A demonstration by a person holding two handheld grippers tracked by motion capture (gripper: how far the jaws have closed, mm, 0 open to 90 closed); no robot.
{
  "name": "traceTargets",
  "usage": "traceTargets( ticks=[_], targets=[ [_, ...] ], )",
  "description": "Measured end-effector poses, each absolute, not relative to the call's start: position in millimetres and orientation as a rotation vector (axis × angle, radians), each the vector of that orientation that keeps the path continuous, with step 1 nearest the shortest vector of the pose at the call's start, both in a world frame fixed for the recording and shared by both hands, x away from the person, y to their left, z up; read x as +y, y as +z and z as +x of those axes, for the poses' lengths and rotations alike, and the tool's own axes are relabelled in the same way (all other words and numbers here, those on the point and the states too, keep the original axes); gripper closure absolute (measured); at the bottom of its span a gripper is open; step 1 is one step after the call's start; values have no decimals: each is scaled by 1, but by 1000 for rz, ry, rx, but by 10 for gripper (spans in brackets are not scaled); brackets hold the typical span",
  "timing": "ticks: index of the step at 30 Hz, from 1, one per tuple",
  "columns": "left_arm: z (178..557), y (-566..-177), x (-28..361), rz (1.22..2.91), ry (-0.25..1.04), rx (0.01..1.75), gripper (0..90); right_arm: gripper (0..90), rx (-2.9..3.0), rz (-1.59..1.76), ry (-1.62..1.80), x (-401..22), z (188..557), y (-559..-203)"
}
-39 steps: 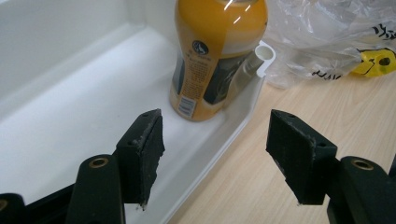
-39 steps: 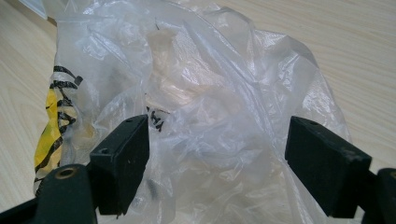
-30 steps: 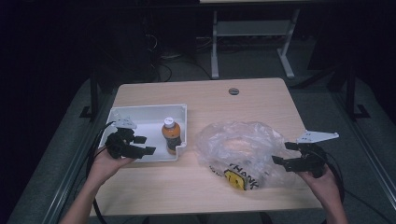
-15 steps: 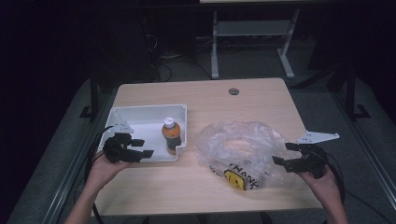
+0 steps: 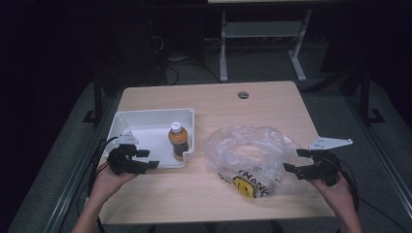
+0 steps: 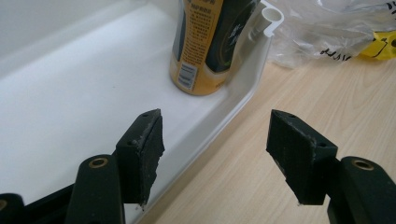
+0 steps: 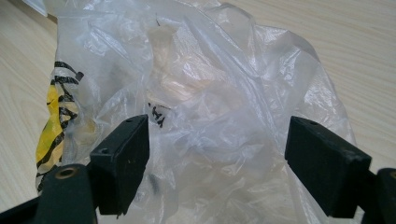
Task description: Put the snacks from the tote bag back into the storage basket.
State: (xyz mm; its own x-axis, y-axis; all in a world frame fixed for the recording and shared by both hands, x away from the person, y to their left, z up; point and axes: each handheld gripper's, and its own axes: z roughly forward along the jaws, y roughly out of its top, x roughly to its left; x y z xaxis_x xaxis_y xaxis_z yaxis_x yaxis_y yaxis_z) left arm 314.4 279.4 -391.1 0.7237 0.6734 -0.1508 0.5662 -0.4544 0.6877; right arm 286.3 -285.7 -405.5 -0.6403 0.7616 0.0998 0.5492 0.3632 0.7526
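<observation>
1. Dark floor is surrounding your pale wooden table (image 5: pixel 209 194), with a white metal stand (image 5: pixel 262 34) sitting beyond its far edge and a round cable hole (image 5: pixel 243 94) lying near that edge
2. You are looking at a white tray (image 5: pixel 141 128) on the table's left half, and it is holding one bottle (image 5: pixel 178 141) standing upright in its near right corner; the left gripper view is showing the bottle's orange and dark label close against the tray's wall
3. You are keeping a crumpled clear plastic bag (image 5: pixel 252 155) on the table's right half, just beside the tray; it is carrying black lettering and a yellow patch at its near side, and pale shapes are showing through it, though you cannot tell what they are
4. You are holding the left gripper (image 5: pixel 145 159) with its jaws spread wide, straddling the tray's near rim and gripping nothing
5. You are holding the right gripper (image 5: pixel 297 161) at the bag's right edge, jaws parted on either side of the plastic, not clenching it
</observation>
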Motion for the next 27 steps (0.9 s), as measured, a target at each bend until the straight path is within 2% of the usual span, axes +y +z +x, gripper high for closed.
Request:
traceTargets(
  ticks=[27],
  targets=[
    [301,-414,278,2163,198,946,341,215,2361,1159,1150,-284,285,-406]
  ],
)
